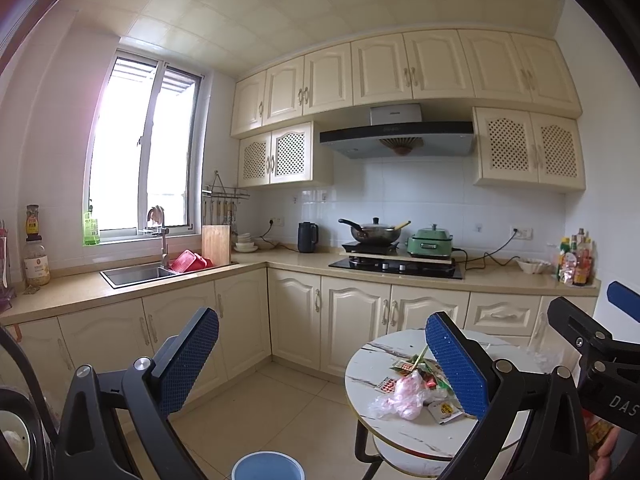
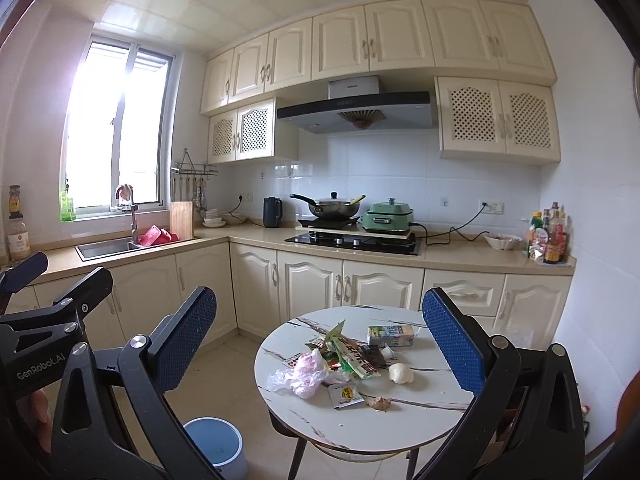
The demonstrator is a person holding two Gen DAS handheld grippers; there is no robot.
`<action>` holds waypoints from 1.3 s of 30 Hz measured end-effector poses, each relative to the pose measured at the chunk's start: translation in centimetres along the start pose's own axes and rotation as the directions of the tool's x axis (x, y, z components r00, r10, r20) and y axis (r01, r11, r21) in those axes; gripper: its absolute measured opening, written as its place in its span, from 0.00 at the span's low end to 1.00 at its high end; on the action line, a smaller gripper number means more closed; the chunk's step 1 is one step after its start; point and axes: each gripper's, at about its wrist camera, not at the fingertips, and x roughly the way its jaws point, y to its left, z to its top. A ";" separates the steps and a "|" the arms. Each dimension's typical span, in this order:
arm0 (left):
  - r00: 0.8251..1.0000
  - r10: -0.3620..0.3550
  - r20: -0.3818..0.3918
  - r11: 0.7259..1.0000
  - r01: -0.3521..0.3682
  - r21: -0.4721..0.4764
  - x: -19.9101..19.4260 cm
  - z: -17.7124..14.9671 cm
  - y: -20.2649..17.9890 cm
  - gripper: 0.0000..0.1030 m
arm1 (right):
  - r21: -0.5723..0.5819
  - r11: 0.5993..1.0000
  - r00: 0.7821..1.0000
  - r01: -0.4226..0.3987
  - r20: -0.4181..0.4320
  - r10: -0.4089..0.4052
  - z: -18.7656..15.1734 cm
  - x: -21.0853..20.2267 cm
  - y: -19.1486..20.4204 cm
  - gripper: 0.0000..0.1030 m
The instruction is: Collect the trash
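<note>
Cream cabinets (image 2: 308, 280) lined the kitchen behind a small round marble-patterned table (image 2: 424, 396), and on that table lay the trash: a crumpled pink plastic bag (image 2: 306, 372) toward its left side, green snack wrappers (image 2: 348, 354) touching the bag's right edge, a small yellow sachet (image 2: 345, 393) just in front of them, a flattened drink carton (image 2: 390, 336) at the far side, a pale lump of food scrap (image 2: 400, 373) to the right of the wrappers, and a brownish scrap (image 2: 380, 402) near the front edge. On the tiled floor to the left of the table stood a blue-and-white bin (image 2: 218, 446), open at the top. The right gripper (image 2: 320, 344) hung above the floor and table with its blue-padded fingers (image 2: 184, 330) spread wide, holding nothing. The left gripper (image 1: 320, 364) hung likewise, spread and empty, to the left of the table, with the bin's rim (image 1: 268, 466) below it. Farther back, a wok (image 2: 334, 206) sat on the stove, a green cooker (image 2: 388, 214) beside it, a black kettle (image 2: 273, 212) to the left, and a sink (image 2: 108, 249) under the window (image 2: 116, 132).
</note>
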 end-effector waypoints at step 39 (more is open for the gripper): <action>1.000 -0.004 0.004 1.000 0.004 0.010 -0.4 0.3 -0.4 0.99 | -0.010 0.998 0.998 -0.062 0.028 0.062 -0.5 -0.4 0.5 1.00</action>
